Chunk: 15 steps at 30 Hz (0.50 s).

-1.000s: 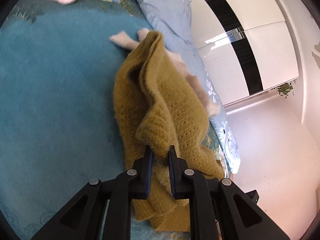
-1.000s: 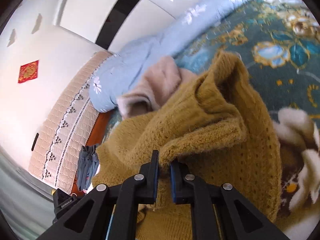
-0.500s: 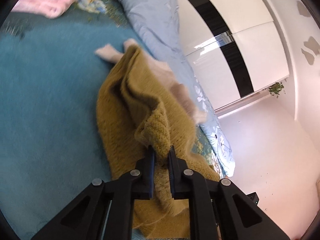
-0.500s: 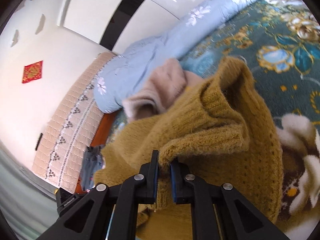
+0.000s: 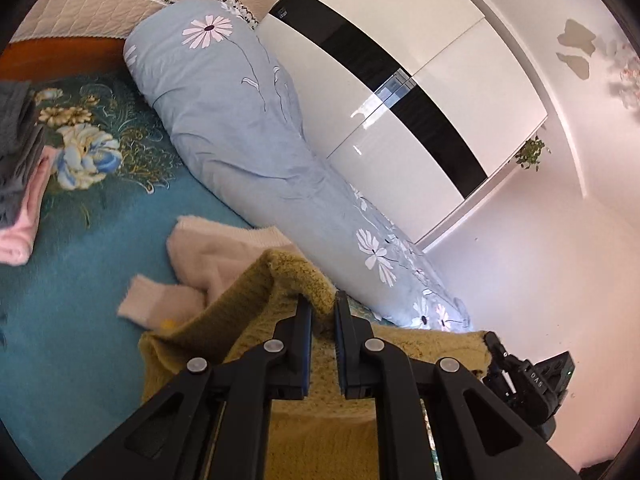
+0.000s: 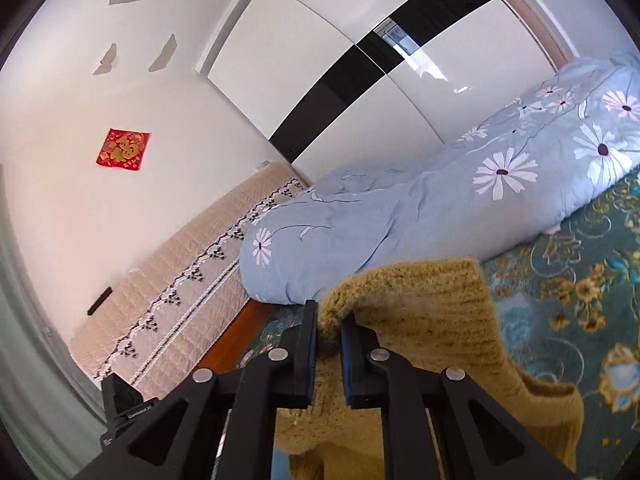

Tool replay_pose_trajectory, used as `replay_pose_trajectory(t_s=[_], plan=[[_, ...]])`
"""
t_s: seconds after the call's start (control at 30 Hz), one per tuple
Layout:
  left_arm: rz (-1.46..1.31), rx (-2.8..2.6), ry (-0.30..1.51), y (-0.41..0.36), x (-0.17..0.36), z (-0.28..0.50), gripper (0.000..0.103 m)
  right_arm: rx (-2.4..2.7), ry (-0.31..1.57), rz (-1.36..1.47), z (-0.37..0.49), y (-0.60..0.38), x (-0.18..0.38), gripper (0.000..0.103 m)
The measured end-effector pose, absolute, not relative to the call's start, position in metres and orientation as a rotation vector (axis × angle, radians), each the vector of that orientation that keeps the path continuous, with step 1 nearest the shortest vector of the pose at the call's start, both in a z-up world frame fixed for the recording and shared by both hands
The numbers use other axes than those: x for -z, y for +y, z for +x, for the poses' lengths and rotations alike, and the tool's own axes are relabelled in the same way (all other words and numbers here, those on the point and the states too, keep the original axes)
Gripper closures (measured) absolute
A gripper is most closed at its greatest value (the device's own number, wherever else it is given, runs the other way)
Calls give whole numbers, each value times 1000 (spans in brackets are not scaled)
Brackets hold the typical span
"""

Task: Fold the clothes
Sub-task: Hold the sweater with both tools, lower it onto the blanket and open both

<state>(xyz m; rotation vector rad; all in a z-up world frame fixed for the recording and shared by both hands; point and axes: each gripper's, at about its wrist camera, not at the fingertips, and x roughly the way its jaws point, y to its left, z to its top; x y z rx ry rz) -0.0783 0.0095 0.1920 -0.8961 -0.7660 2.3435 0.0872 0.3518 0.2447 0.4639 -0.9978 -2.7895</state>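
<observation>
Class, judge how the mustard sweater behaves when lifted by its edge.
Probably floppy: the sweater sags between the left tongs and right tongs. Its fuzzy, chunky knit likely grips rather than slips.

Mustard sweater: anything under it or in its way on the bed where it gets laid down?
Yes. A beige garment lies on the teal bedspread just past the mustard sweater, which both the left gripper and right gripper clamp. The blue duvet roll lies beyond it.
</observation>
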Motion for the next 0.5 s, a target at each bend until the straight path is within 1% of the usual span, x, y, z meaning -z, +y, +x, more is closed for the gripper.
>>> replay_pose_trajectory(t_s=[0.1,0.27,0.37,0.5], plan=[[-966,-2354,-740,17,-171,-109,93,2825,-1057,538,46,357,-231,92],[-1110,-2325,-777,22,-106,-148,93,2847,-1235,714,-7,372,-174,92],[-1189,-2294,-792,23,-71,-160,93,2836,-1313,838,-27,384,-136,92],[-1258,-2228,-867,19,-42,-162,92,2810,-1362,976,-40,391,-97,92]])
